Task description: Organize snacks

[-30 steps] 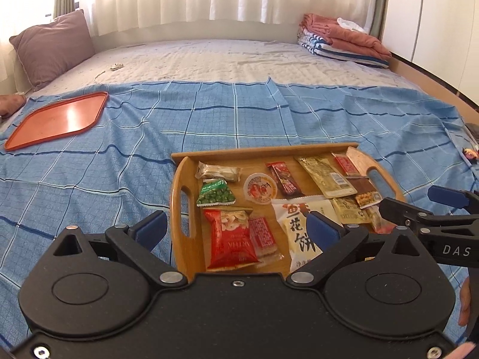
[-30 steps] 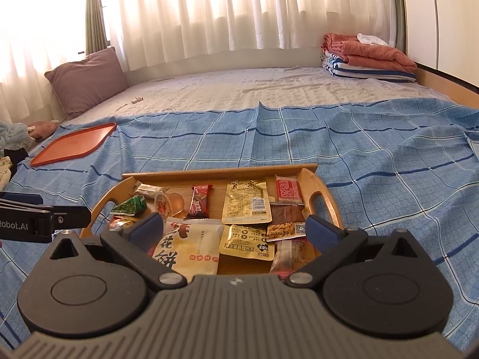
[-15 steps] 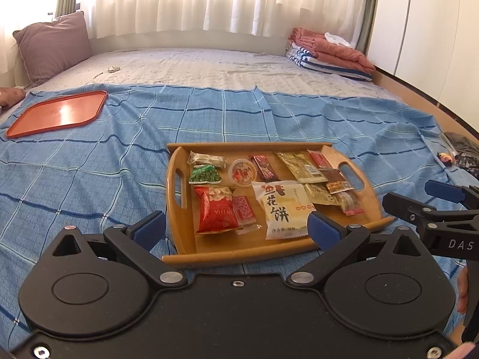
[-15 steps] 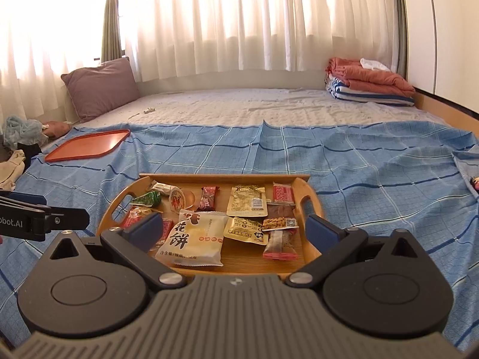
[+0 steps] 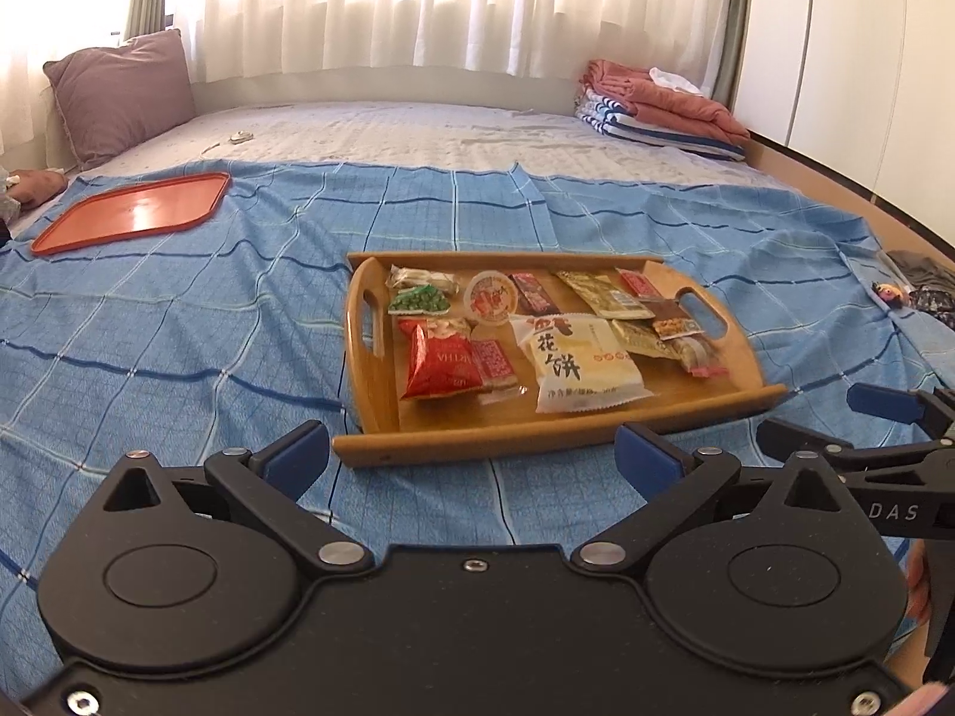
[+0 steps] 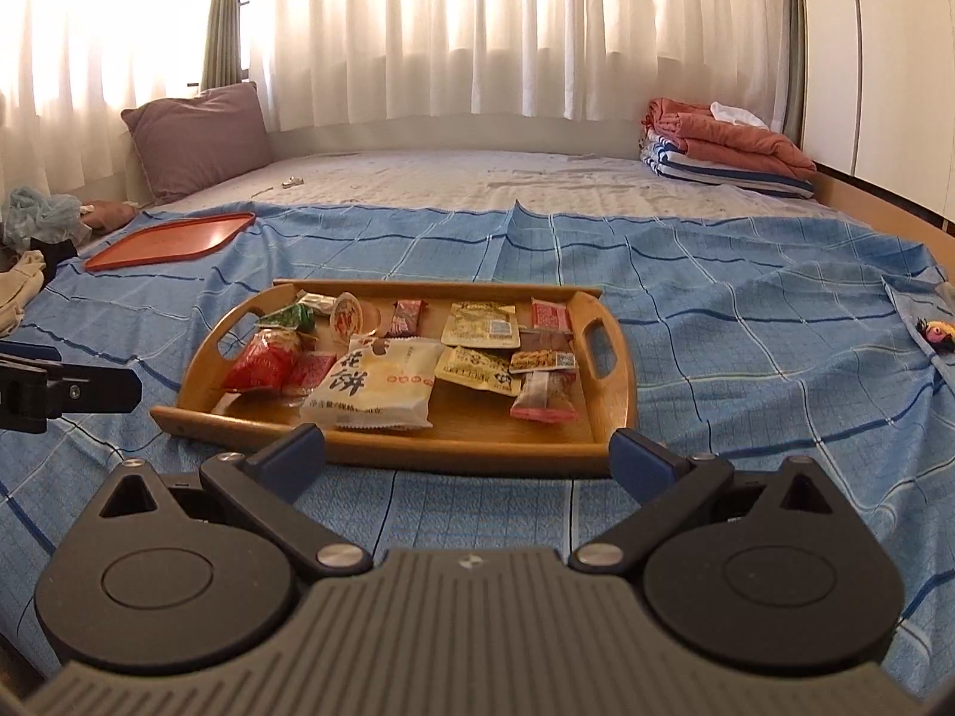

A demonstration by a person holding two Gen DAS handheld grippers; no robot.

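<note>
Item: wooden tray (image 5: pixel 597 426) of snacks, flat on the blue checked bedspread (image 5: pixel 179 328). Contents: large white pastry packet (image 5: pixel 576 364) at centre front; red nut bag (image 5: pixel 439 361) to its left; green pea packet (image 5: pixel 418 301) and round jelly cup (image 5: pixel 490 296) behind; yellow pouches (image 6: pixel 480 325) toward the right handle. My left claw (image 5: pixel 474 456) stands spread wide, empty, just short of the tray's near rim. My right claw (image 6: pixel 465 453) likewise wide, empty, same side. Orange tray (image 5: pixel 134 212) lies well apart, far left, near the mauve pillow (image 5: pixel 122 95).
</note>
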